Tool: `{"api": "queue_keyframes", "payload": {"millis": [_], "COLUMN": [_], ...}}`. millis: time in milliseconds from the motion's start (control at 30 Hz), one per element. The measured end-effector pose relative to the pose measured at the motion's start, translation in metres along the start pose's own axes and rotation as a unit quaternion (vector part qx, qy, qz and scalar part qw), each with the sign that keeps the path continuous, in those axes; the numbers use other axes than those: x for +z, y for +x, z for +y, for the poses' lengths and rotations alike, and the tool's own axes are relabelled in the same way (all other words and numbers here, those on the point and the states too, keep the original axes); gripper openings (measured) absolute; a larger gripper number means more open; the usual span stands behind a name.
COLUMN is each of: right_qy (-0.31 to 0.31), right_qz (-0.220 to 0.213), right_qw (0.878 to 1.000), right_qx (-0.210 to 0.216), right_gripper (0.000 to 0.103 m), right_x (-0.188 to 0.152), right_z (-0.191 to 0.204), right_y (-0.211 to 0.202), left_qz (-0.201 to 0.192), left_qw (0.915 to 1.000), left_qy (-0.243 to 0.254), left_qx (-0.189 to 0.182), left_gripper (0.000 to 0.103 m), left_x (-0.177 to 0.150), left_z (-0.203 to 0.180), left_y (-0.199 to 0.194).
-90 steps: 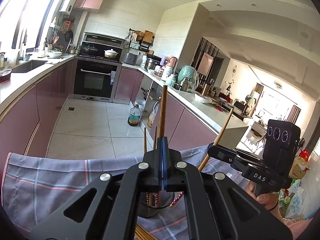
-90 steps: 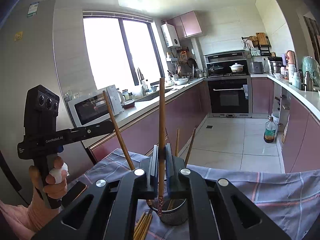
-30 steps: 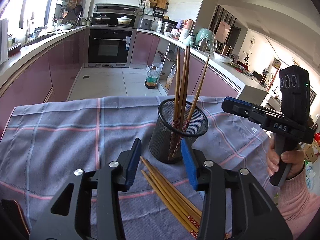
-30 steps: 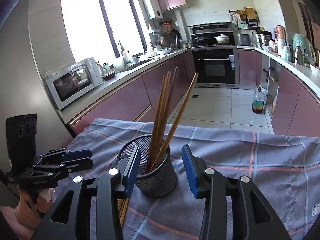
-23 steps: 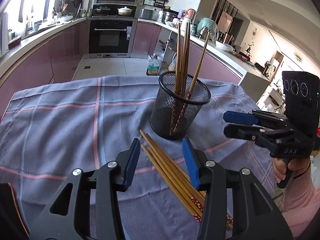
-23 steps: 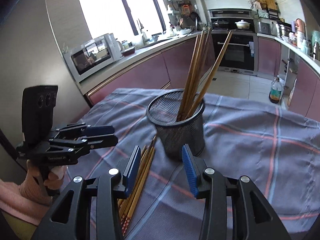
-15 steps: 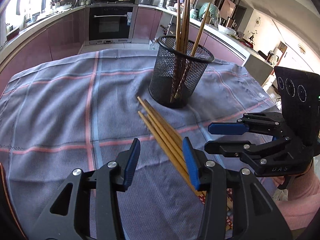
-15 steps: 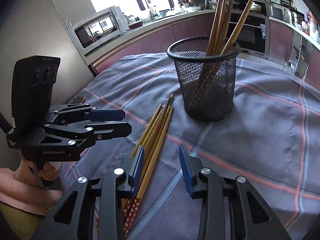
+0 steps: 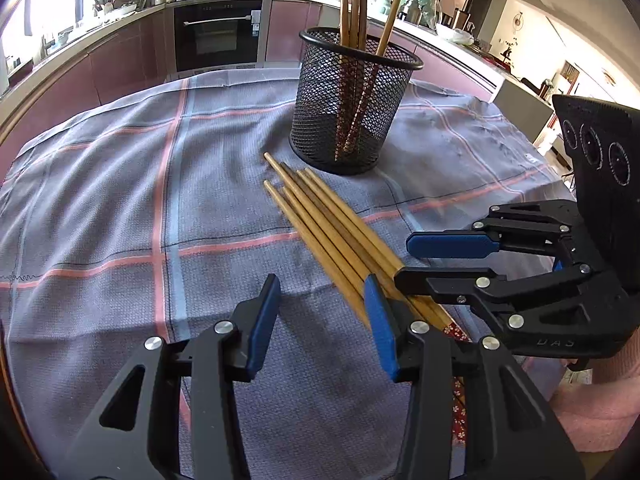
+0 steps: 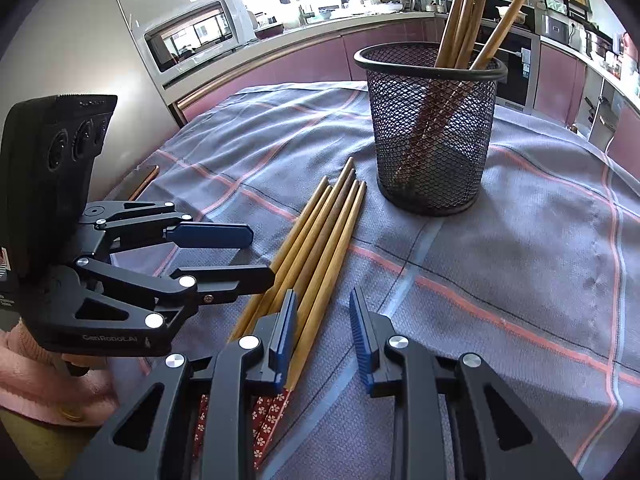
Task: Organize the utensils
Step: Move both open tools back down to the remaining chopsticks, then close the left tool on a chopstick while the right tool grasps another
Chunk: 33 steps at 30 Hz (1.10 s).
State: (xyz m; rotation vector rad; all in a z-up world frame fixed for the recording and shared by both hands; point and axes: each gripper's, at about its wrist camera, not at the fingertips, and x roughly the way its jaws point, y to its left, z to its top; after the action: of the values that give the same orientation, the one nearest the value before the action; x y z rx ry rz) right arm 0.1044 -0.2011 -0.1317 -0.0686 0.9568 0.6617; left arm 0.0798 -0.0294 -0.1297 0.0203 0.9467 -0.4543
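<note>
Your left gripper (image 9: 322,312) and right gripper (image 10: 323,326) both hang low over the plaid cloth (image 9: 120,184) with fingers spread and nothing between them — each sits at the decorated end of the loose chopsticks (image 9: 328,232), which lie side by side, their tips close to the mesh holder (image 9: 352,104). Four more chopsticks (image 10: 460,12) stand leaning inside that holder, which rests upright on the cloth, kitchen counters and an oven (image 9: 218,36) behind it.

Left hand-held gripper (image 9: 322,312) and right hand-held gripper (image 10: 322,320): black frames, blue finger pads, silver screws; pink sleeves.
</note>
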Motion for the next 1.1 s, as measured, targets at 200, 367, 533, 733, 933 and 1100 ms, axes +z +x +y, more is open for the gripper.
{"api": "queue_keyframes", "payload": {"millis": [200, 367, 533, 733, 933, 1100], "right_qy": [0.003, 0.010, -0.009, -0.026, -0.020, -0.013], "right_qz": [-0.002, 0.004, 0.006, 0.003, 0.004, 0.007], "right_qw": [1.000, 1.000, 0.999, 0.998, 0.998, 0.998], "right_qx": [-0.006, -0.012, -0.033, -0.056, -0.054, -0.056], "right_gripper": [0.023, 0.020, 0.020, 0.020, 0.008, 0.007], "right_x": [0.000, -0.003, 0.000, 0.008, 0.010, 0.009], "right_z": [-0.002, -0.007, -0.001, 0.005, 0.001, -0.002], "right_y": [-0.001, -0.003, 0.000, 0.009, 0.010, 0.008], "left_qz": [0.003, 0.009, 0.017, 0.021, 0.022, 0.023], "left_qw": [1.0000, 1.0000, 0.9998, 0.9997, 0.9996, 0.9992], "left_qy": [0.007, 0.003, 0.000, 0.003, -0.012, -0.017], "left_qx": [0.007, -0.002, -0.002, 0.014, 0.015, 0.027], "left_gripper": [0.039, 0.035, 0.032, 0.027, 0.015, 0.024], "left_x": [-0.001, -0.001, 0.002, 0.006, 0.008, 0.008], "left_z": [0.001, 0.006, 0.009, 0.009, 0.017, 0.023], "left_y": [0.000, -0.002, -0.001, 0.003, 0.001, 0.001]}}
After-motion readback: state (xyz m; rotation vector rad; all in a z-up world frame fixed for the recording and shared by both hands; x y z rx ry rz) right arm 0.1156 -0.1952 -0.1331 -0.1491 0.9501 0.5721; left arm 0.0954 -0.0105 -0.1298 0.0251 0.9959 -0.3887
